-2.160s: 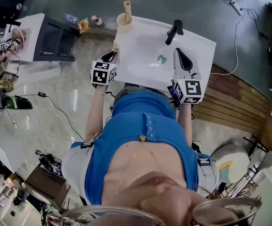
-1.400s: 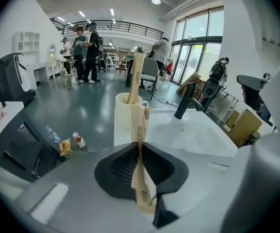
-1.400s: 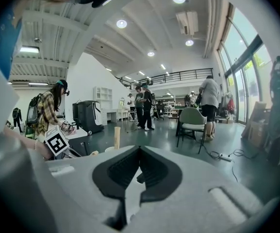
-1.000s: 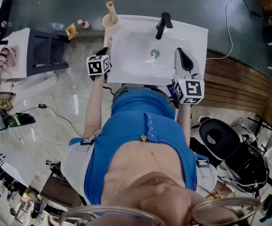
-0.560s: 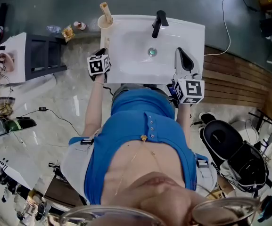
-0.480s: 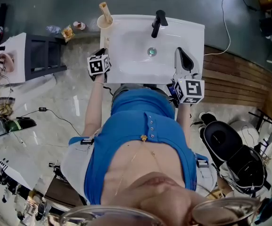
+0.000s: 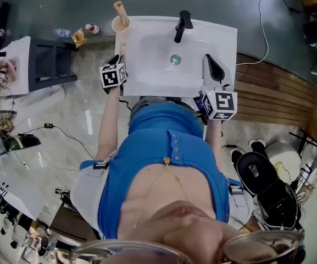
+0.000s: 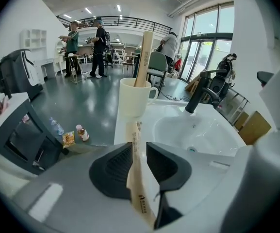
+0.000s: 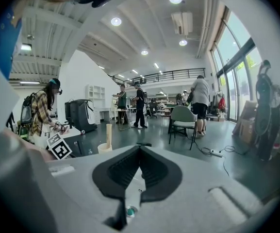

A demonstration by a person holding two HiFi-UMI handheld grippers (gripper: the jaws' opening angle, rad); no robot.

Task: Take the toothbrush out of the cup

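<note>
A person stands at a white sink (image 7: 153, 73). The cup (image 7: 118, 25) sits on the sink's far left corner, and the toothbrush (image 7: 118, 11) stands in it, leaning a little with its top above the rim. The left gripper (image 7: 118, 58) hovers just in front of the cup over the sink's left edge. Its jaws are clamped on a flat tan paper-wrapped stick (image 8: 138, 178) that points toward the cup. The right gripper (image 7: 209, 62) rests over the sink's right side, near the drain (image 7: 174, 59), with its jaws pressed together at the tips and nothing between them. A black tap (image 7: 181, 26) stands at the back of the sink.
</note>
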